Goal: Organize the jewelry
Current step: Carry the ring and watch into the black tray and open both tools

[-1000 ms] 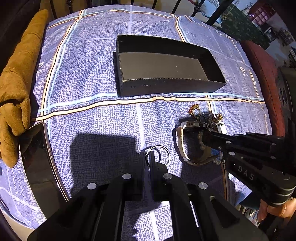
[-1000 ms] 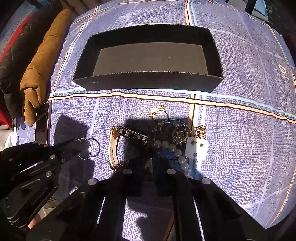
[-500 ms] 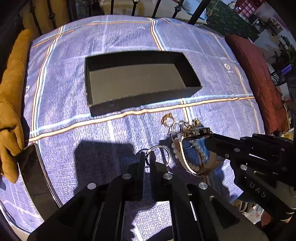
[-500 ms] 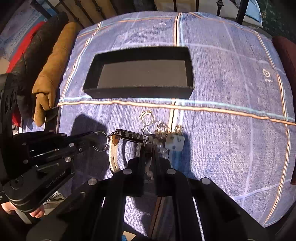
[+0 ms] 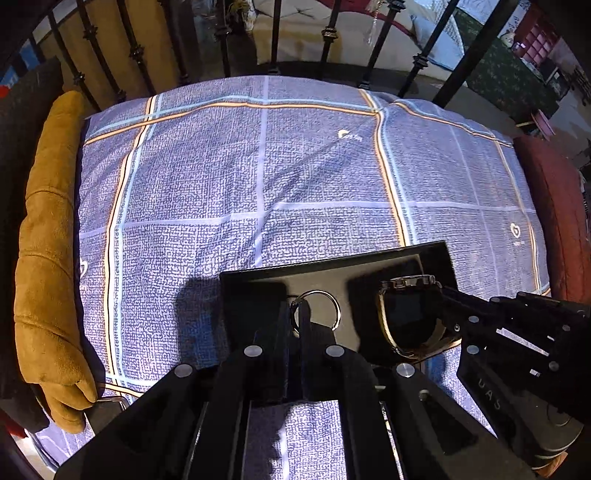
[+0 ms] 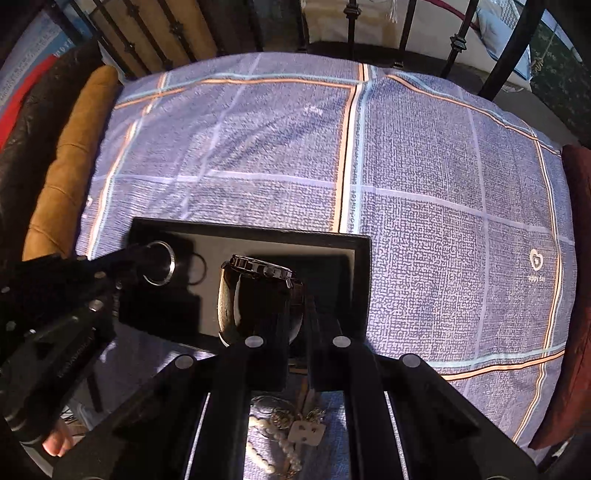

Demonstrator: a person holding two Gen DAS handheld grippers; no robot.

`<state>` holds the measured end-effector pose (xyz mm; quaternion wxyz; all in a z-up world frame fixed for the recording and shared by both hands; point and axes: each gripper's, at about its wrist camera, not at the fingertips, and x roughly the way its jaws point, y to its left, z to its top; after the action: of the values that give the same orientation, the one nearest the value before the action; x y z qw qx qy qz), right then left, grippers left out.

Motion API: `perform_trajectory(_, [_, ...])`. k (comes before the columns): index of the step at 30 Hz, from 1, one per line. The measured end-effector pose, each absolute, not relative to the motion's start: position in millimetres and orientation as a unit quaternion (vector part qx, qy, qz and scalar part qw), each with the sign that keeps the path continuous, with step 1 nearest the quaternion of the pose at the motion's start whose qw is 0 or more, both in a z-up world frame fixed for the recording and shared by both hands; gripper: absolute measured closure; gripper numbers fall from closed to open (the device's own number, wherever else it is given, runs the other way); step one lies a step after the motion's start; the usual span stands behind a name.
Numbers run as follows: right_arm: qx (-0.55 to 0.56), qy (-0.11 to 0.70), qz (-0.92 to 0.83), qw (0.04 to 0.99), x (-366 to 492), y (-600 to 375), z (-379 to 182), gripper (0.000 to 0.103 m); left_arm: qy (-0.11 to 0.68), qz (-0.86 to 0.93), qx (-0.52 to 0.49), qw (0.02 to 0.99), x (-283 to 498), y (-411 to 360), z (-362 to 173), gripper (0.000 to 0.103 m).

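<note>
A black open box [image 5: 432, 254] [image 6: 362, 258] lies on the blue checked cloth. My left gripper [image 5: 299, 314] is shut on a silver ring [image 5: 334, 306] and holds it over the box's left part; the ring also shows in the right wrist view [image 6: 160, 263]. My right gripper [image 6: 295, 314] is shut on a wristwatch [image 6: 258, 295] by its band and holds it over the box's right part; the watch also shows in the left wrist view [image 5: 406, 317]. A pearl strand, gold pieces and a white earring card [image 6: 306, 432] lie on the cloth beneath my right gripper.
A tan suede cushion [image 5: 48, 258] runs along the left edge of the cloth. A dark red cushion [image 5: 561, 221] lies at the right edge. Black iron bars [image 5: 273, 33] stand behind the far edge. A dark phone's corner [image 5: 107, 406] lies at the lower left.
Both grippers lifted and moved forward with the ring and the watch, from above the jewelry pile to over the black box. The remaining jewelry stayed on the cloth.
</note>
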<state>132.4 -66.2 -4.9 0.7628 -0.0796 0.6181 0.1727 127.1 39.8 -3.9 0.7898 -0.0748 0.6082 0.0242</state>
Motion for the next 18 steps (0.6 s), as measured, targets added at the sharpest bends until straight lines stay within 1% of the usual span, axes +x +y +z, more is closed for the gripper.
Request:
perform_trajectory(3, [-0.084,0.624,0.161,0.760,134.3,-71.6,-16.2,0.094,0.622,0.035,-0.063,0.780,128.9,40.2,-14.8,0.098])
perform_trajectory(4, [-0.081,0.621,0.161,0.762,133.4,-73.8,-15.9,0.089,0.623,0.036,-0.061,0.779,127.3,39.8,-15.7,0.096])
perform_trajectory(5, [-0.082,0.620,0.159,0.764,132.0,-75.4,-15.0,0.078,0.622,0.029,-0.065,0.780,124.7,40.5,-16.0,0.092])
perform_trajectory(6, [-0.086,0.614,0.157,0.769,129.3,-78.1,-12.2,0.072,0.619,0.026,-0.067,0.782,120.4,40.6,-14.5,0.075])
perform_trajectory(7, [-0.090,0.606,0.156,0.775,125.4,-81.2,-8.0,0.063,0.616,0.028,-0.064,0.785,115.7,40.3,-11.7,0.056])
perform_trajectory(9, [-0.089,0.596,0.156,0.783,112.6,-91.1,0.0,0.063,0.605,0.023,-0.063,0.793,97.3,38.1,-3.7,0.046])
perform_trajectory(12, [-0.066,0.601,0.175,0.777,81.3,-111.6,2.5,0.063,0.611,0.000,-0.058,0.790,64.2,28.7,-5.3,0.042])
perform_trajectory(13, [-0.057,0.609,0.188,0.769,65.7,-118.2,-0.6,0.063,0.614,-0.006,-0.055,0.787,51.9,24.9,-7.9,0.039])
perform_trajectory(18, [-0.060,0.642,0.211,0.734,-1.1,-127.5,-29.3,0.063,0.657,-0.022,-0.054,0.751,-5.7,2.8,-43.4,0.038])
